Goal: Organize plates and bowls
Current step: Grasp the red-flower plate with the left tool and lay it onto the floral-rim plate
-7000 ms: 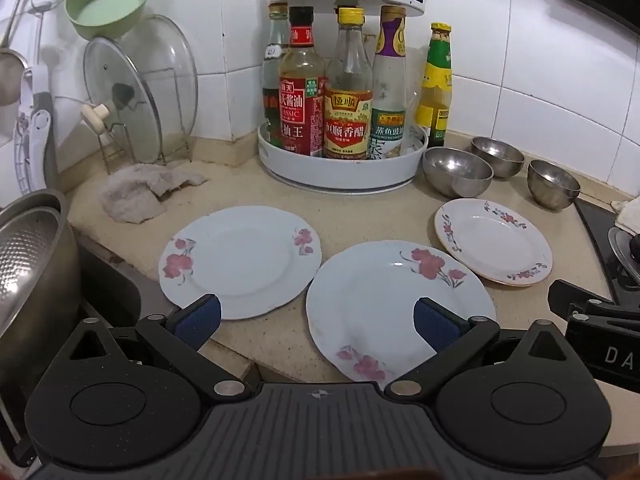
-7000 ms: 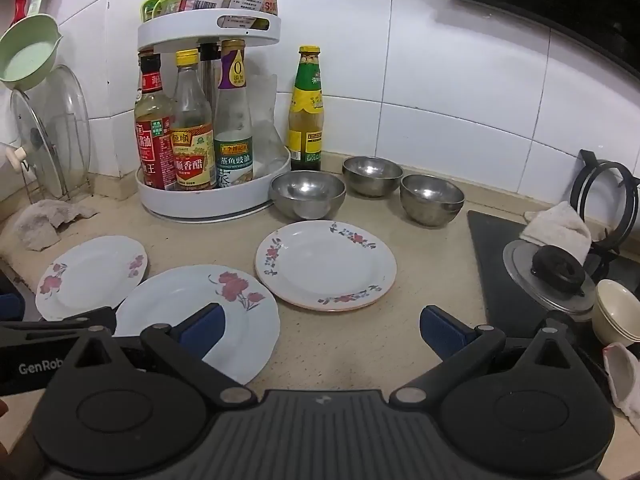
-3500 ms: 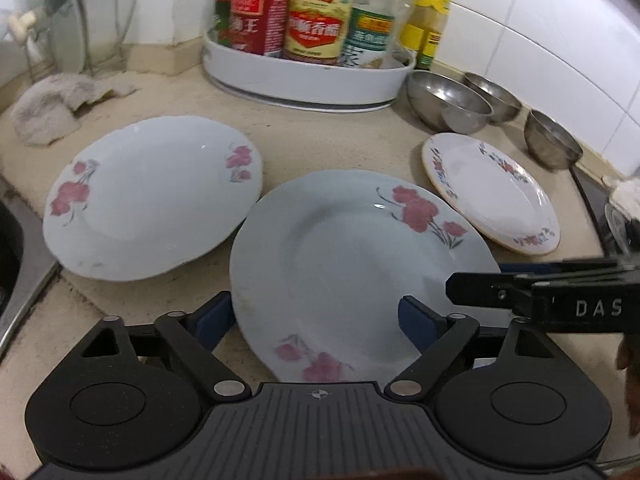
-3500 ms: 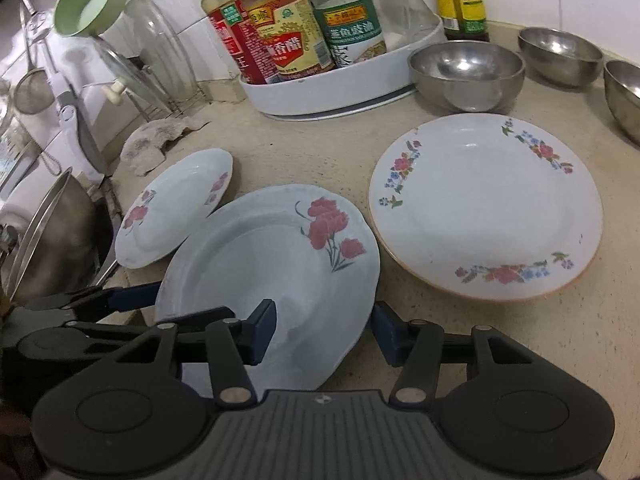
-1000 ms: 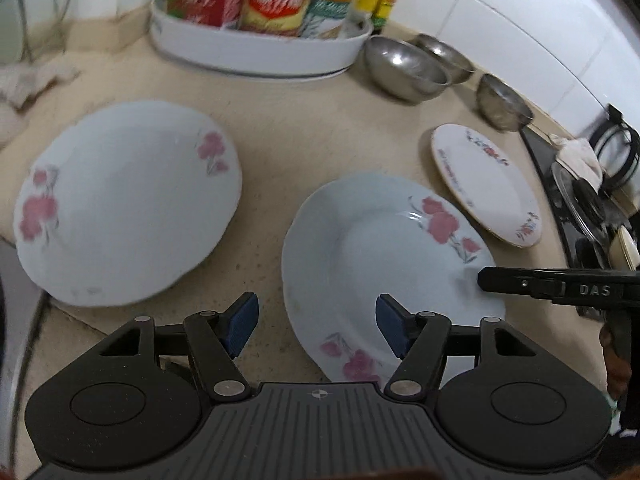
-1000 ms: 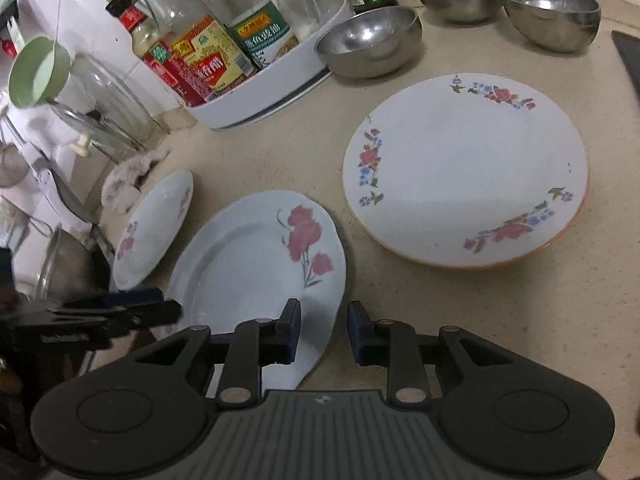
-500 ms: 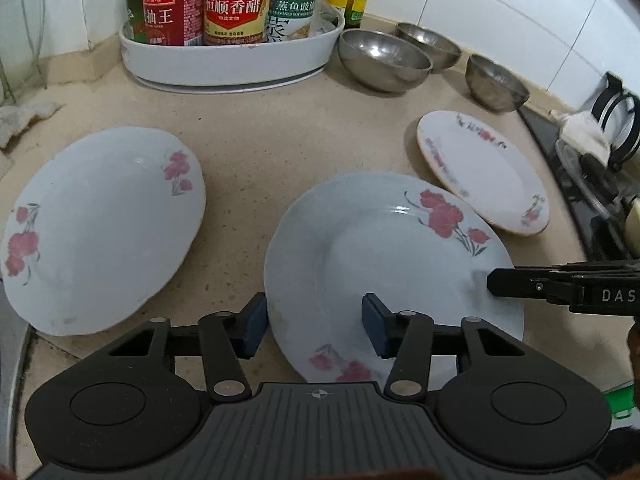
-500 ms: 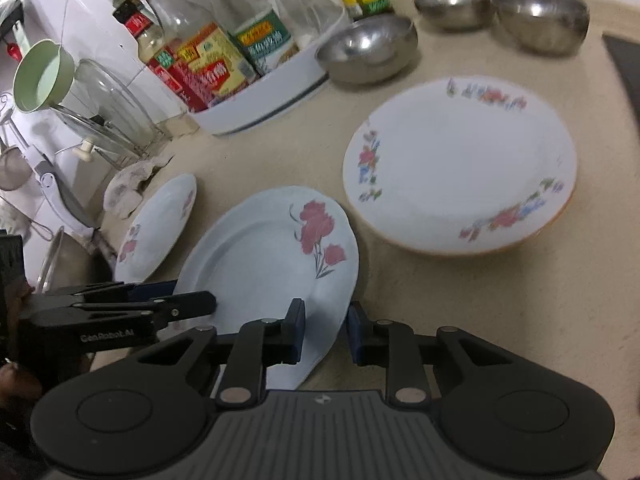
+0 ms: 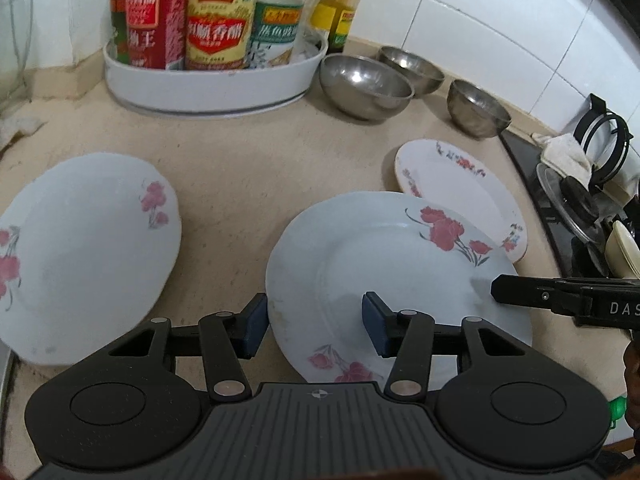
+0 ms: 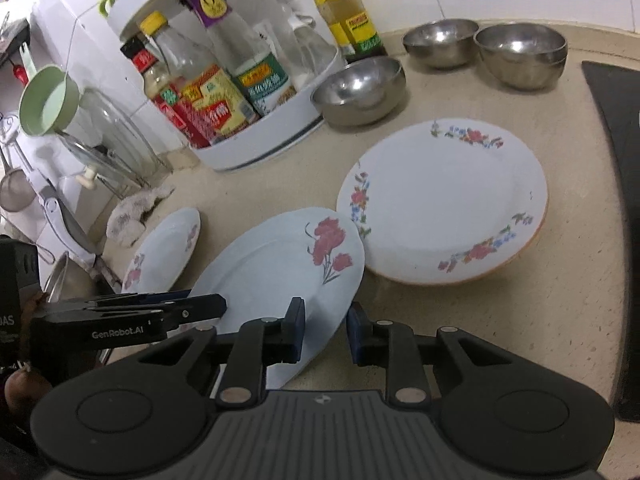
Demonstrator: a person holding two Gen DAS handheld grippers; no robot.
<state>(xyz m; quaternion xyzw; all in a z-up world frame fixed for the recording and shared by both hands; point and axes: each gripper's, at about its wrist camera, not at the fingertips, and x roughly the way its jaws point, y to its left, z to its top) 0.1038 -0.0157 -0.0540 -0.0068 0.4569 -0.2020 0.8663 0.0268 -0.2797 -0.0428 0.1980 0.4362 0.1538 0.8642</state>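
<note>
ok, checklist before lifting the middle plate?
1. Right gripper clamped on middle plate rim: ok.
2. Left gripper clamped: not ok, it is open with the rim between its fingers.
3. Middle plate clear of floral-border plate: not ok, edges overlap.
4. Steel bowls out of the way: ok, at the back by the wall.
5. Plate off the counter: cannot tell.

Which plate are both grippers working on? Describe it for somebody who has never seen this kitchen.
On the beige counter, before the white bottle rack, lie three plates. It is the middle plate, with both grippers at its rim: pale blue with large red flowers, unlike the white plate with small flowers.
</note>
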